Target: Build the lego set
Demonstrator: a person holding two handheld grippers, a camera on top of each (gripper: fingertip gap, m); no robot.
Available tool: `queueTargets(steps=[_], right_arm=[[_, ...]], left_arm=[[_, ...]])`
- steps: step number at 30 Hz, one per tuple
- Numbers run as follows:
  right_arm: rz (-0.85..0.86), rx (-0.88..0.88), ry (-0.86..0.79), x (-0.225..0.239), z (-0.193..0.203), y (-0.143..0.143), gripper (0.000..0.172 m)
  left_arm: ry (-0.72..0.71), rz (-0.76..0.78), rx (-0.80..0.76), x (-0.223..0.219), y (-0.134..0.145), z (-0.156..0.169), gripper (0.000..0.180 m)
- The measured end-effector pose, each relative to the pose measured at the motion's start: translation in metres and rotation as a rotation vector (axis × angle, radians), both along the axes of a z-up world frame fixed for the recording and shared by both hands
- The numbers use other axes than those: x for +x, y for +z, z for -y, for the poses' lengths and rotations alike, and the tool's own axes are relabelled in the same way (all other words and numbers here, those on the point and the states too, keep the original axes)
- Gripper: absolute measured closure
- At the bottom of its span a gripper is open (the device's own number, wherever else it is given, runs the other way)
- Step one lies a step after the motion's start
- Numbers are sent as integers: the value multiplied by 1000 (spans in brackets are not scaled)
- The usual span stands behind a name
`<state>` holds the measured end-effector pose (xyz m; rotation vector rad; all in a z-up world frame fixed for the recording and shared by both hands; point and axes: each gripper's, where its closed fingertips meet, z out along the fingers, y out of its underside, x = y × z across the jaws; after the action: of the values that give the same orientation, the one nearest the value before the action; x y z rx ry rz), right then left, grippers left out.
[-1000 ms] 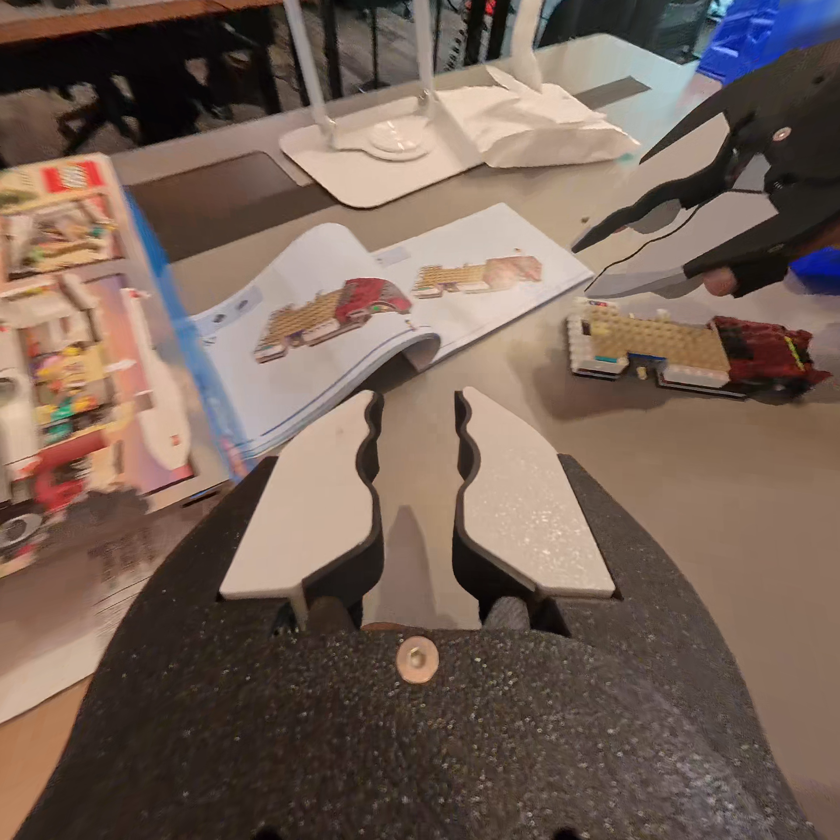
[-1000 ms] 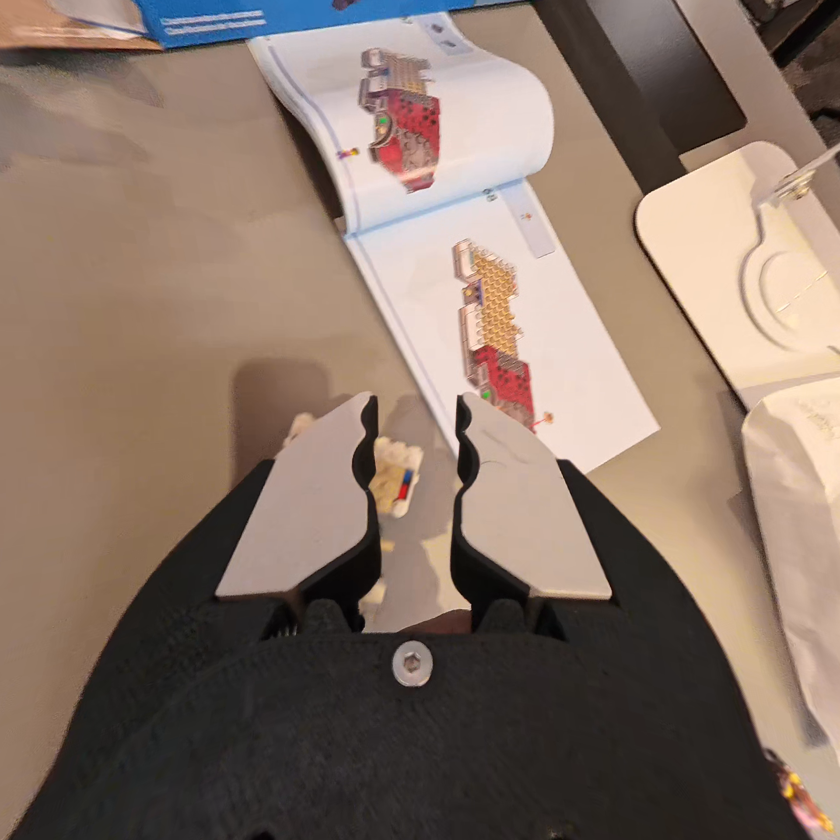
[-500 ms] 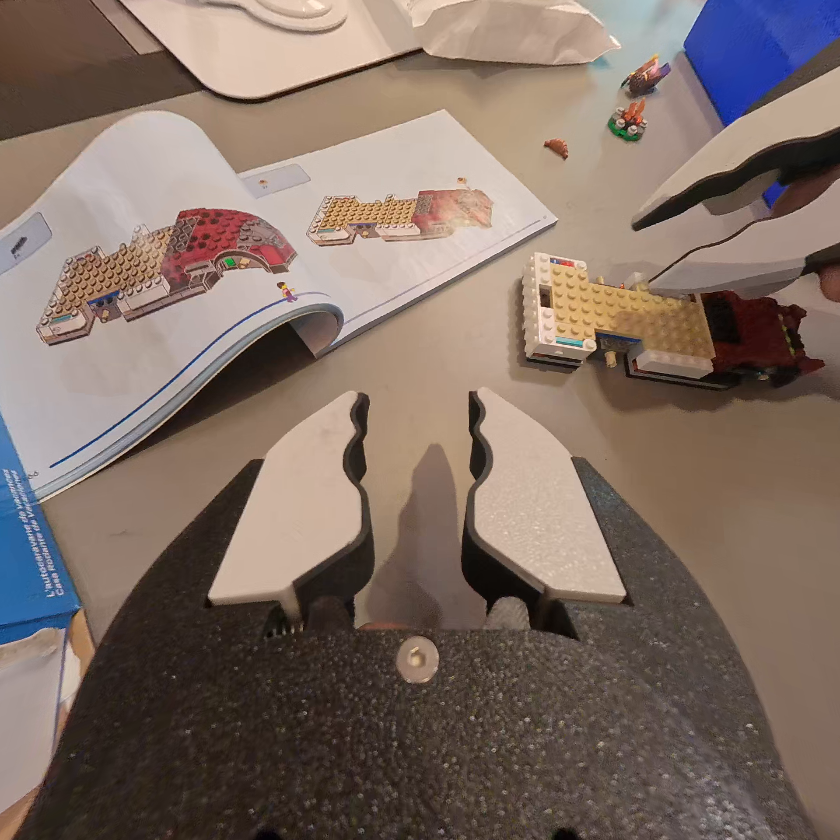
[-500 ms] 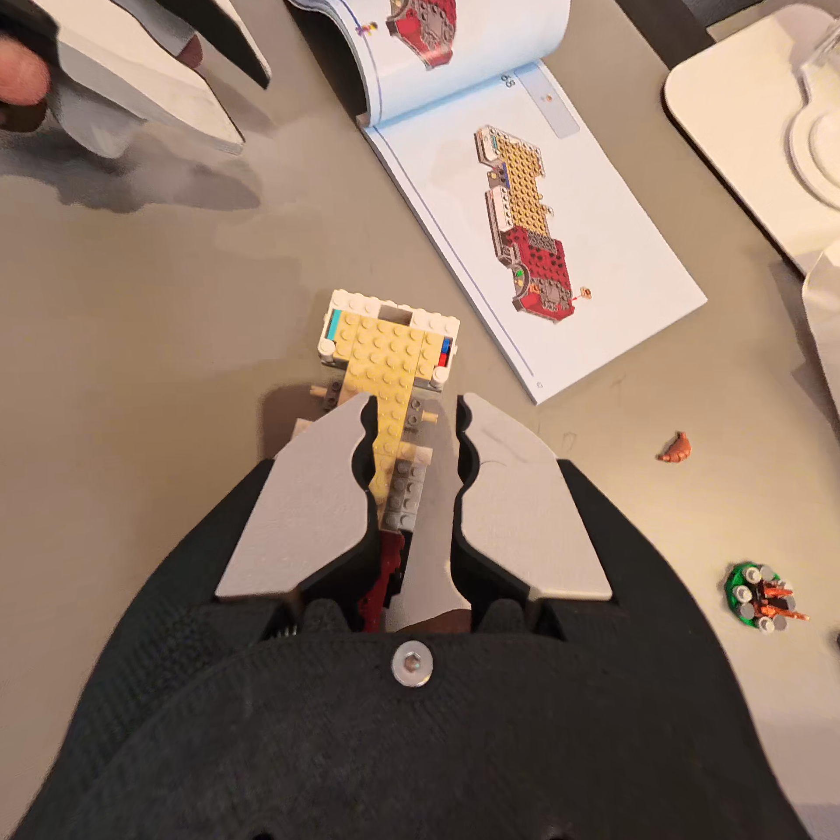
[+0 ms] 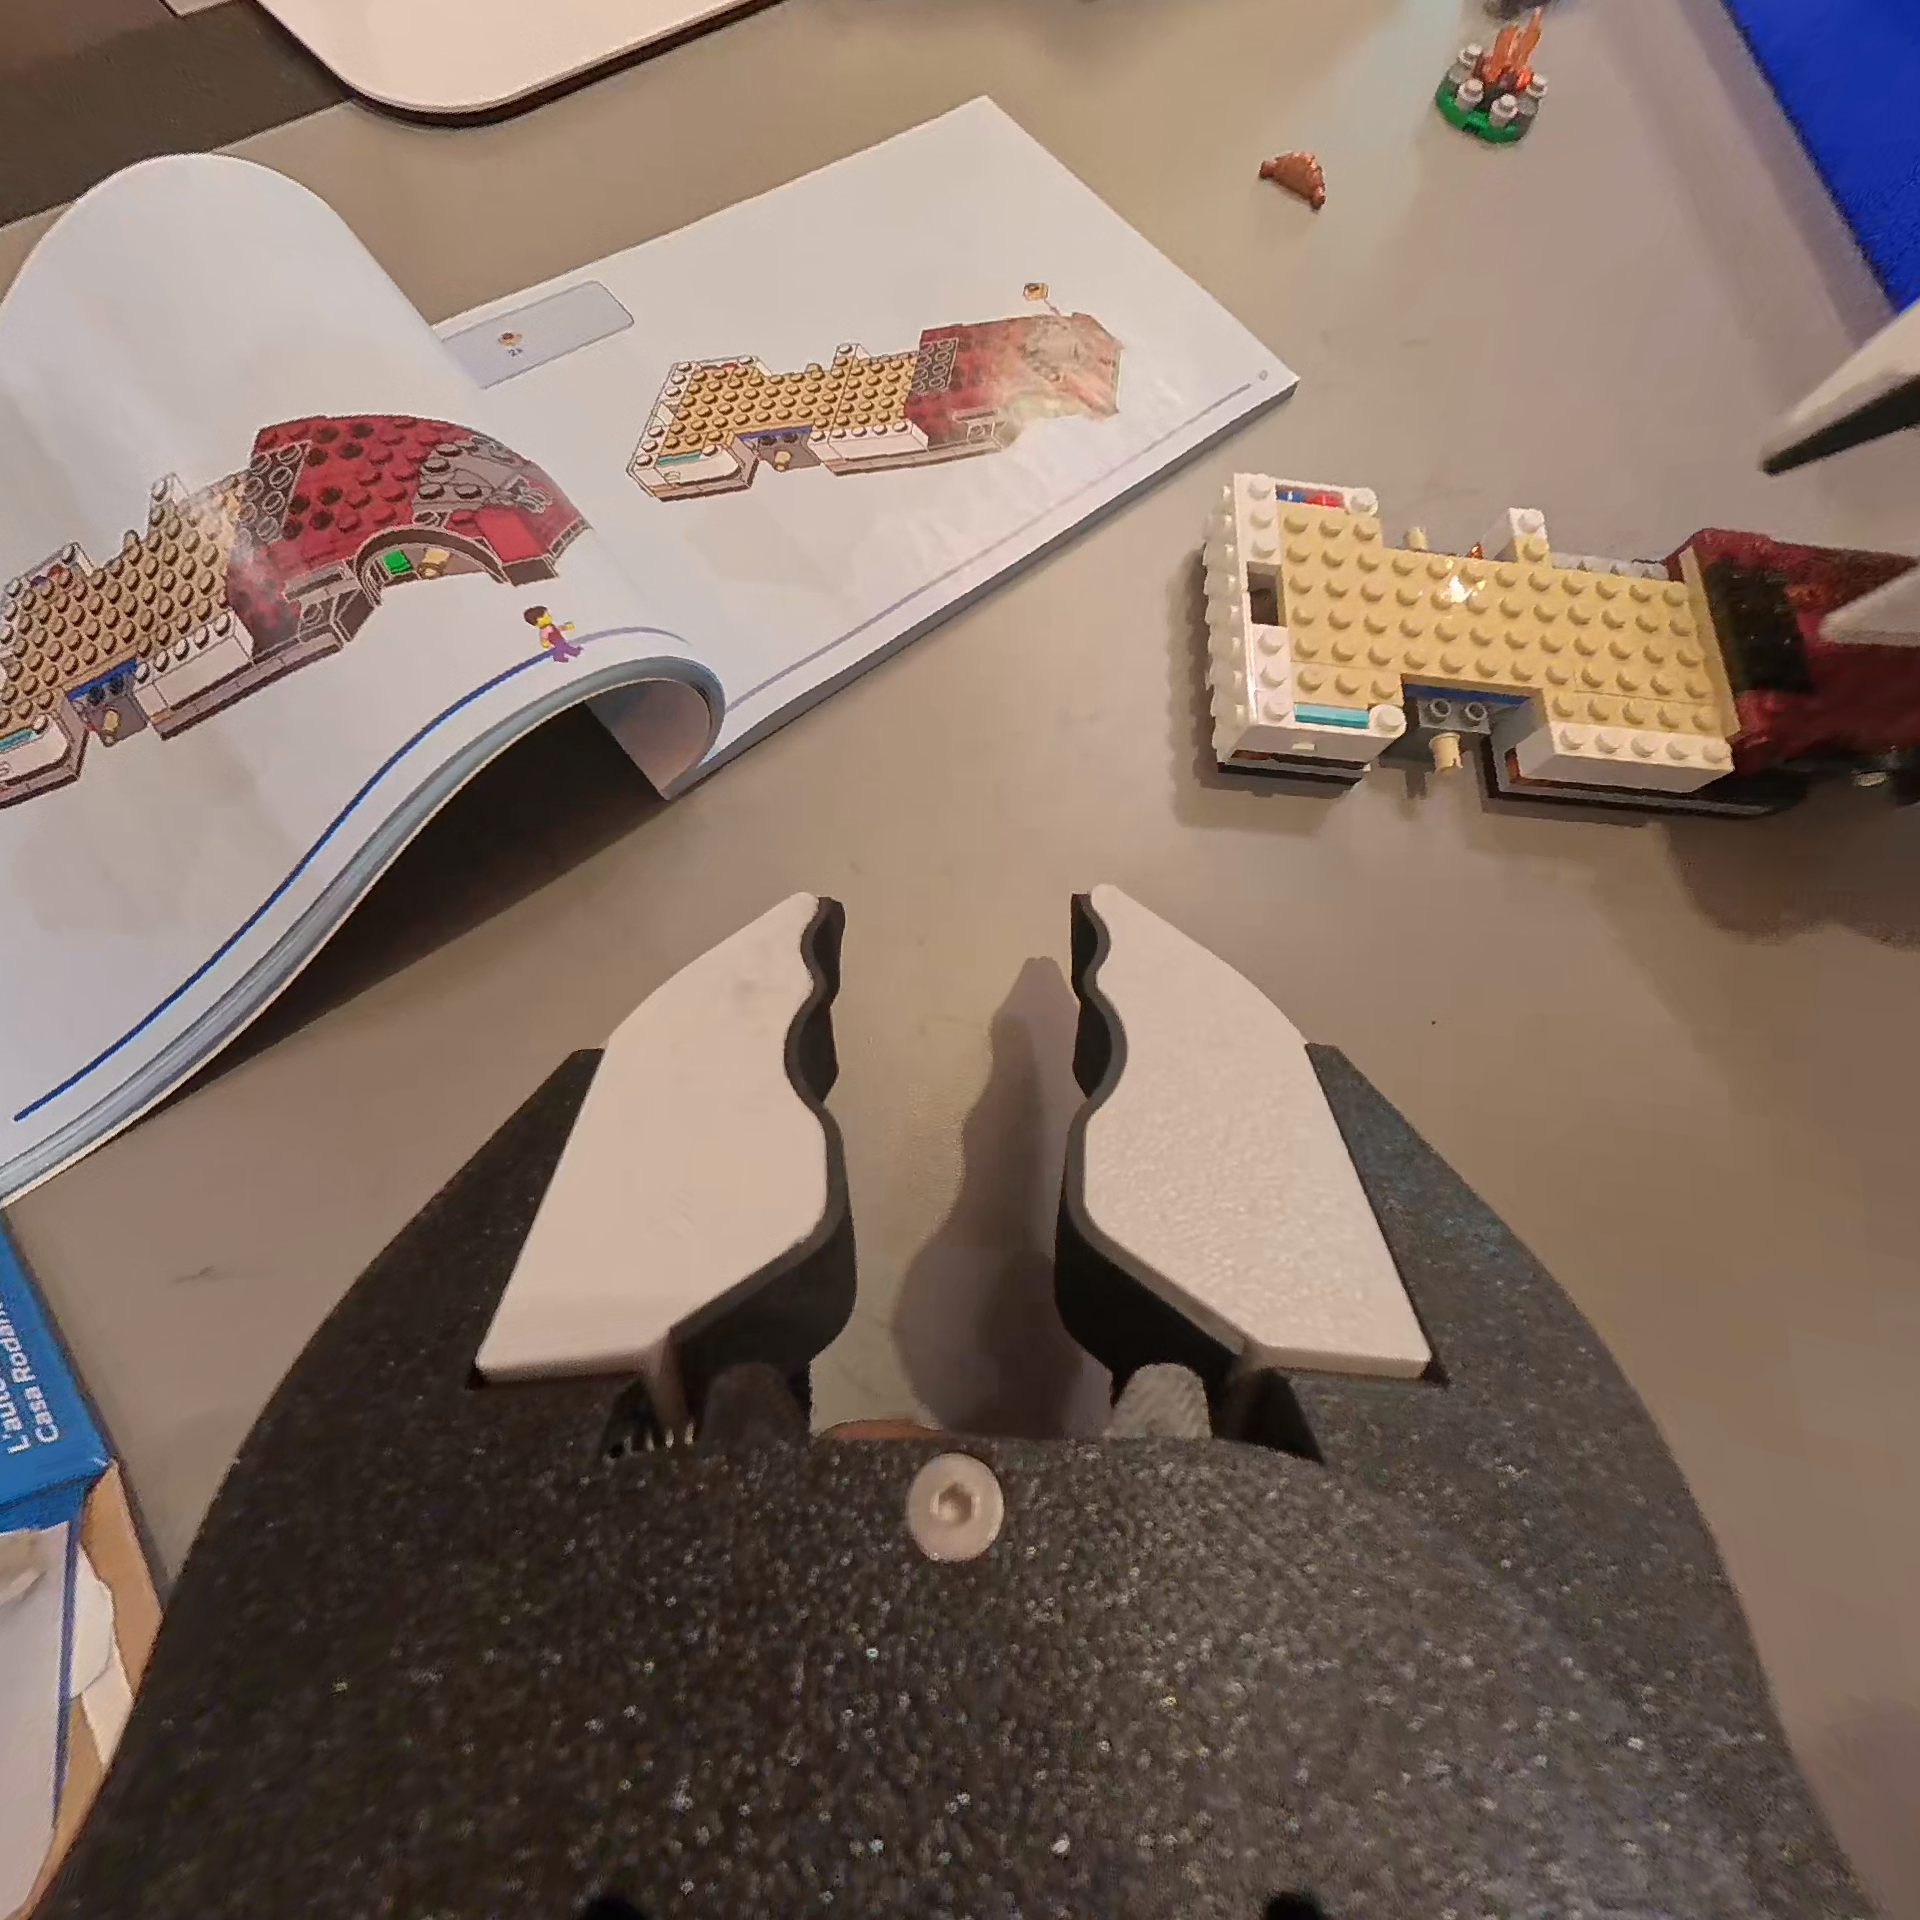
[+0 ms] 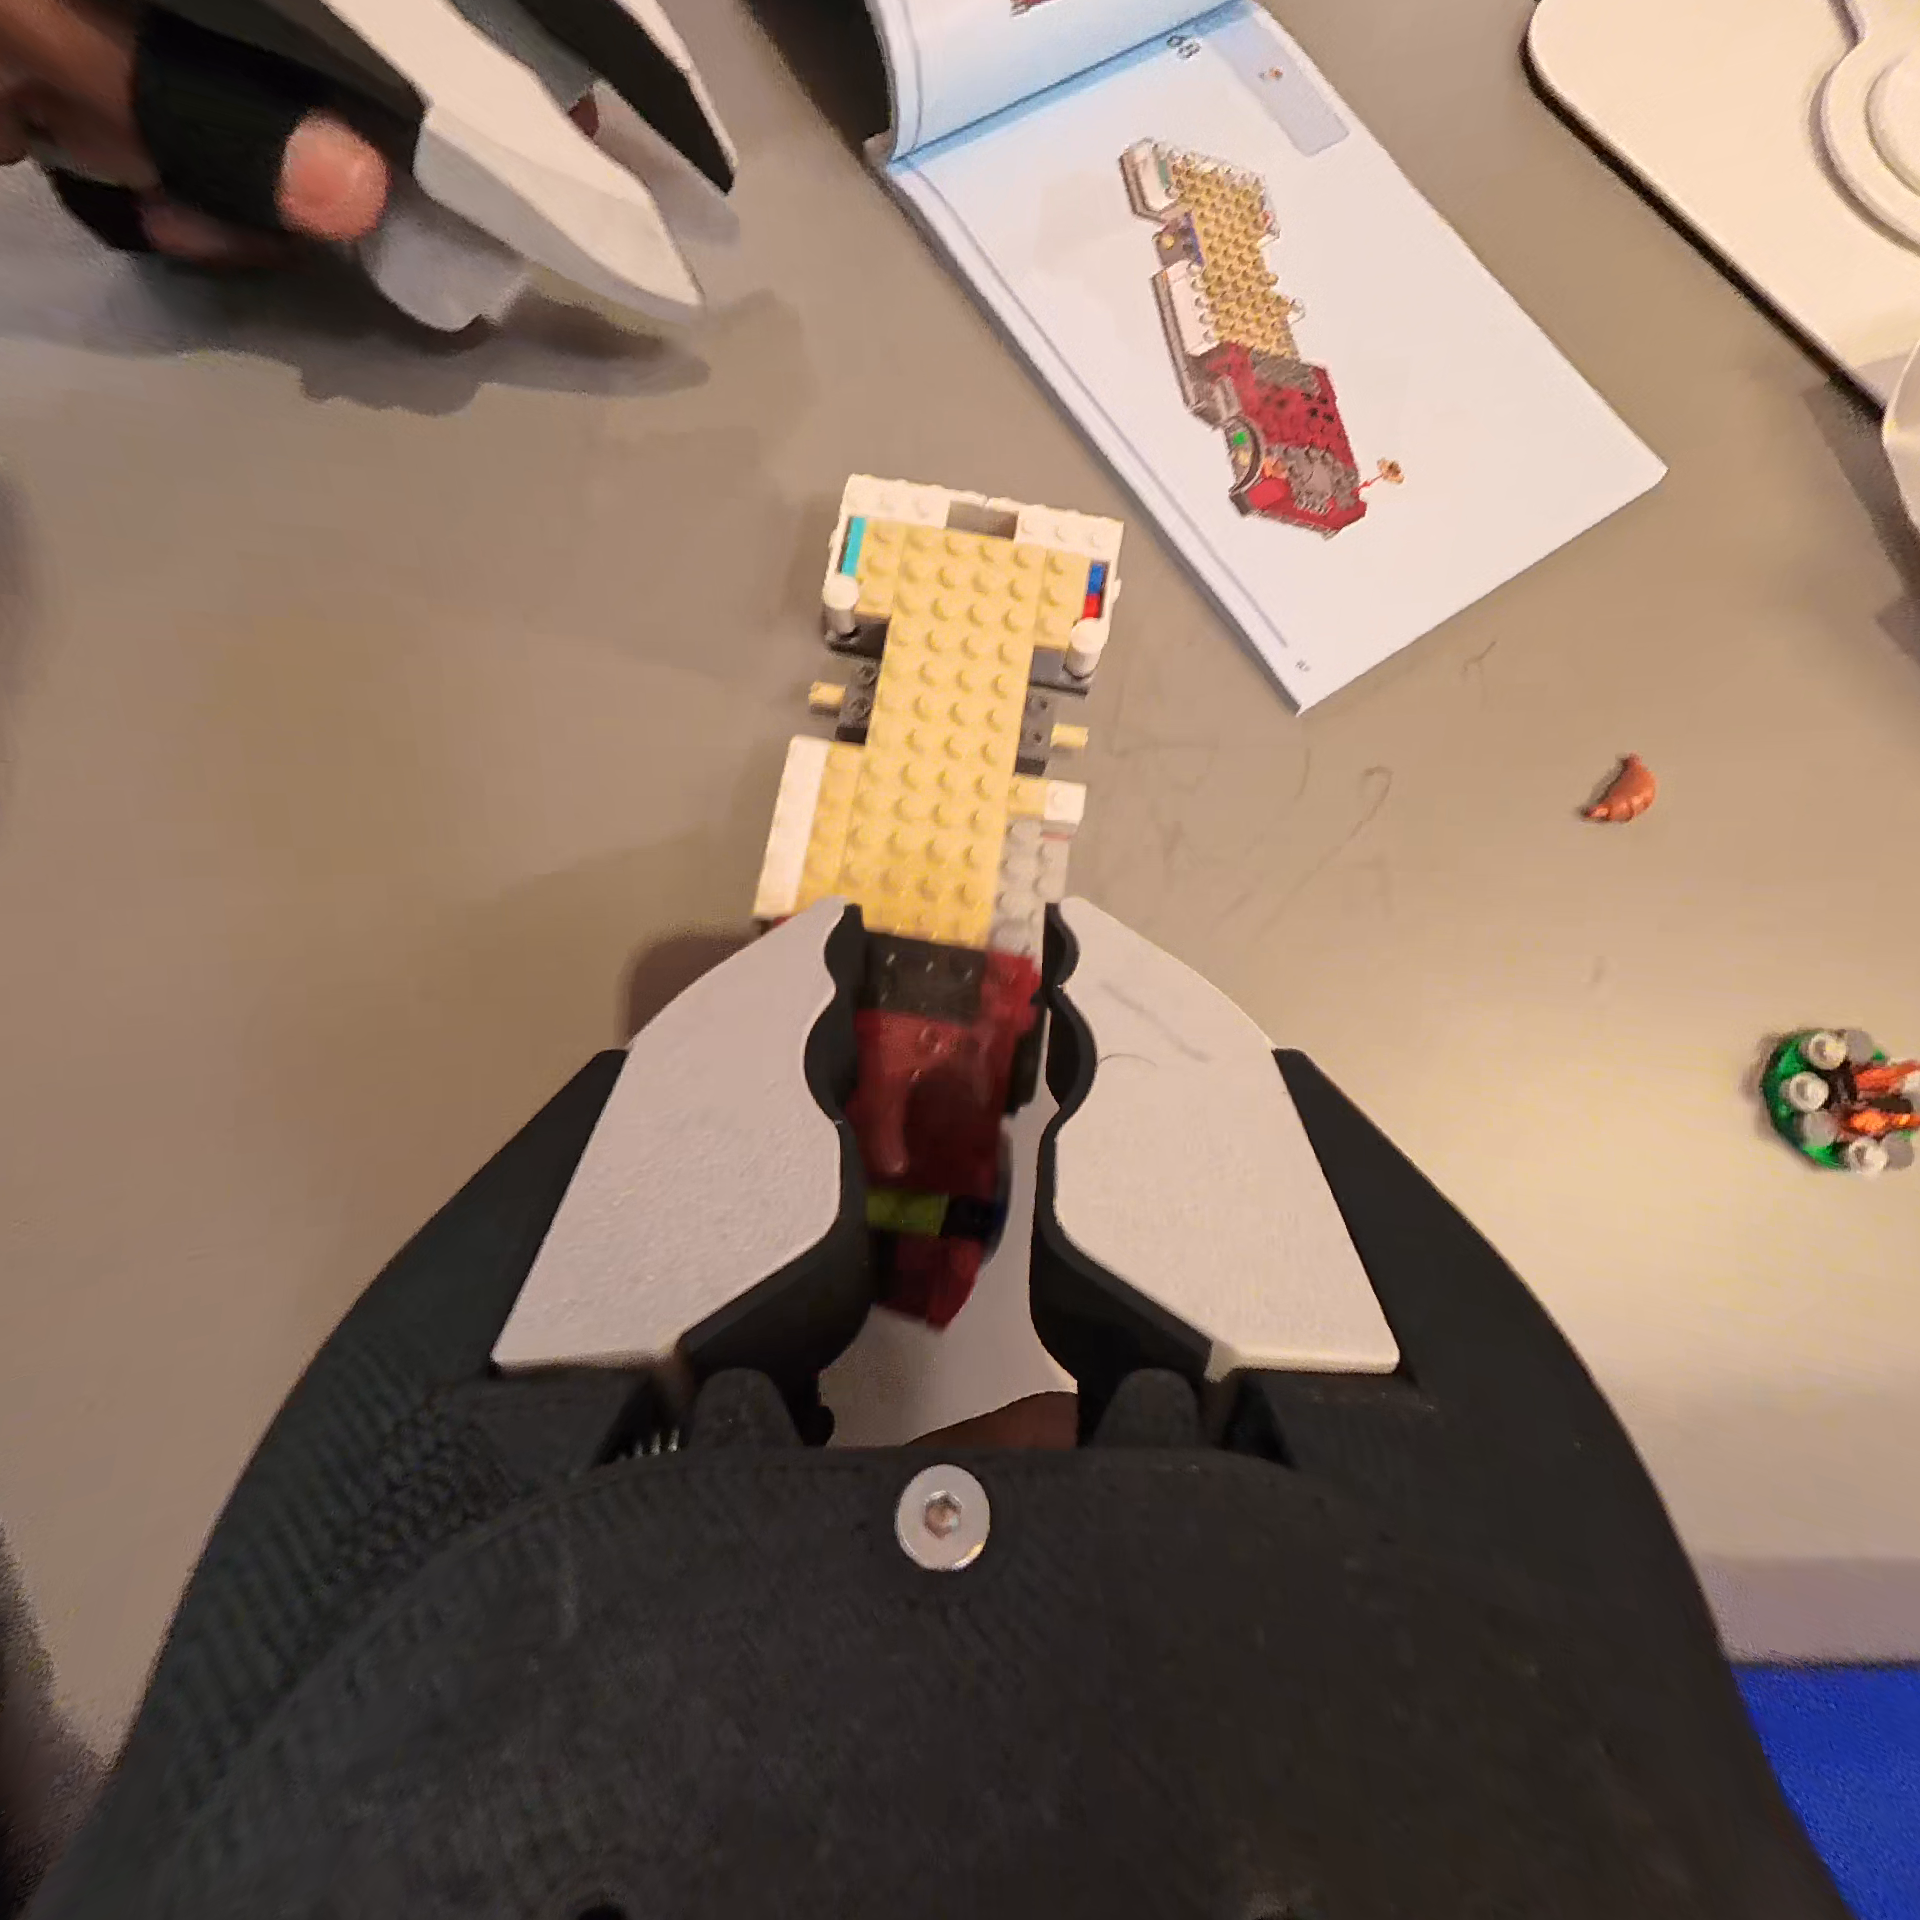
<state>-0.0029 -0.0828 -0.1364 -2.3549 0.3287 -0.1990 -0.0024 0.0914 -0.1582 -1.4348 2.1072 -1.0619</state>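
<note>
While one booklet [image 5: 623, 416] lies, two claws hover

Warm indoor light fell evenly from above, casting soft shadows under the booklet [image 5: 343, 582] and brick model [image 5: 1455, 644]. Glare spotted the model's studs. The right view was motion-blurred, and wide-angle distortion bent the edges.

A grey-brown table [image 5: 1039, 810] carries an open instruction booklet [image 5: 831, 312], a brick-built model [image 5: 1455, 623] with tan top and dark red end, a small brown croissant piece [image 5: 1296, 175], a green round campfire piece [image 5: 1491, 88], a white flat base [image 5: 468, 52] and a blue box [image 5: 42, 1392] at the left edge.
</note>
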Motion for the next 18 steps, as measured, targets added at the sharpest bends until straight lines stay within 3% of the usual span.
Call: queueTargets(steps=[11, 18], right_arm=[[-53, -96, 12, -53, 110, -6, 138], [-34, -137, 21, -50, 185, 20, 138]], left_arm=[[-54, 27, 77, 1, -2, 6, 137], [-111, 111, 25, 6, 13, 30, 138]])
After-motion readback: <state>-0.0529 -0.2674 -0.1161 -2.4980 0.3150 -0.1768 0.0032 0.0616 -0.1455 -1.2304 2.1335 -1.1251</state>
